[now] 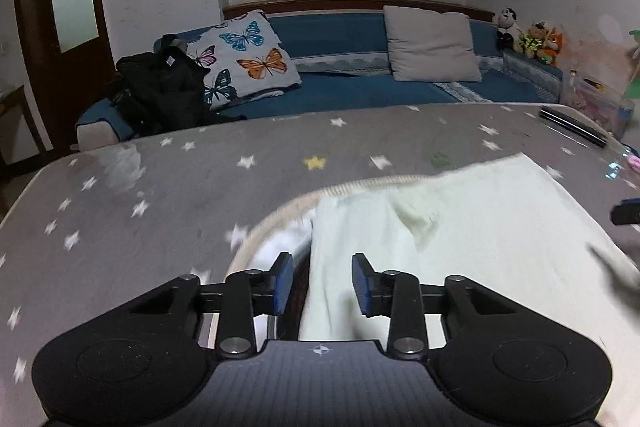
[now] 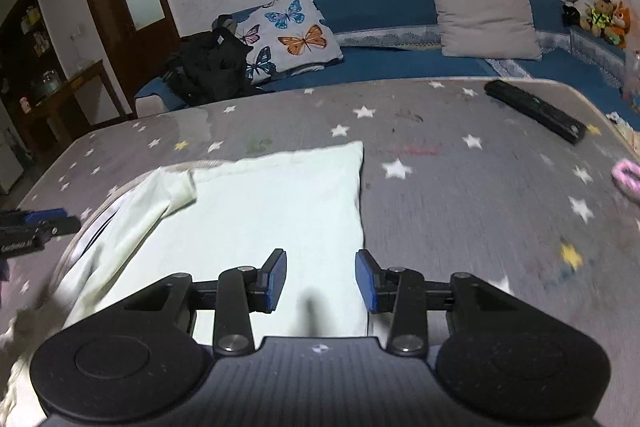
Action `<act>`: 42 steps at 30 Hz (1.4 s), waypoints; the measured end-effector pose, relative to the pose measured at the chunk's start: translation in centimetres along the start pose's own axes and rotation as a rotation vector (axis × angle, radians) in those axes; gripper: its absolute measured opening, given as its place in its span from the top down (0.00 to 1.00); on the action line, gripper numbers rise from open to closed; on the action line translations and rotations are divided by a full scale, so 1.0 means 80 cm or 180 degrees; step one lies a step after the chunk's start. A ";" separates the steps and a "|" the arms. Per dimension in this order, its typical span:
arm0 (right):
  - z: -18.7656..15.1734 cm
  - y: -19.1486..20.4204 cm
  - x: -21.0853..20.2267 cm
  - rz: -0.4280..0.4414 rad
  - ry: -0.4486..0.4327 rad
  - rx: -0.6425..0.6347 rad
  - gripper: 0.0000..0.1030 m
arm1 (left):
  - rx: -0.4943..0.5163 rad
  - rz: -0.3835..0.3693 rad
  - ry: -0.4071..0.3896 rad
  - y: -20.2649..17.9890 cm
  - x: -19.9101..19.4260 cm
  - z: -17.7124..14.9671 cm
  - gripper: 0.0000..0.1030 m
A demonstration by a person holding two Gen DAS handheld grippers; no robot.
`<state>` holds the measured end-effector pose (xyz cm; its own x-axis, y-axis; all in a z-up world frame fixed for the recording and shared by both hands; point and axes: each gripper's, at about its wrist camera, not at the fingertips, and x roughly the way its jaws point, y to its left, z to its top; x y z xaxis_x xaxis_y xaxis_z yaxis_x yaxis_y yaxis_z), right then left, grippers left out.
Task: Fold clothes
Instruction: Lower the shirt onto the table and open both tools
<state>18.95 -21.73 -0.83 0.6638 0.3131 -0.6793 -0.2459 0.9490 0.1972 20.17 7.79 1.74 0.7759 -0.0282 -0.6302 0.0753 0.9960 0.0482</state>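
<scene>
The left gripper (image 1: 322,285) has its jaws partly apart, and the blue pads do not press on anything; a folded strip of the pale garment (image 1: 460,227) lies under the gap between them. The right gripper (image 2: 321,281) also stands with the jaws partly apart and holds nothing, and it hangs above the near right corner of the same garment (image 2: 260,219).

The garment lies flat on the grey table cover with stars (image 2: 480,207), about in its middle and on the side near the cameras. Its right edge is straight, and on its left side one layer is folded over, with a ribbed hem beside it.

Beyond the garment, at the far right of the cover, lies a black remote control (image 2: 536,111). A small pink thing (image 2: 626,177) rests to the right of the garment, well apart from it. Behind the table stands a blue sofa (image 1: 360,91) with a butterfly cushion (image 1: 248,57) and a plain cushion (image 1: 434,43).
</scene>
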 end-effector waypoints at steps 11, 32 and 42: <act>0.046 0.000 0.077 -0.0035 0.0032 -0.0069 0.63 | -0.0177 -0.0238 0.0100 0.014 0.080 0.027 0.69; 0.060 -0.010 0.120 -0.0150 0.0023 -0.0011 0.63 | -0.0294 0.0044 -0.0196 0.051 0.062 0.034 0.95; 0.074 -0.003 0.151 -0.0186 -0.0029 -0.0023 0.64 | -0.0470 0.0401 -0.0097 0.106 0.057 0.020 0.95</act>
<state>31.22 -18.00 -4.89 0.6834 0.2574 -0.6831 -0.2115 0.9655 0.1522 25.37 15.99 0.52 0.7922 0.0972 -0.6025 -0.1145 0.9934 0.0097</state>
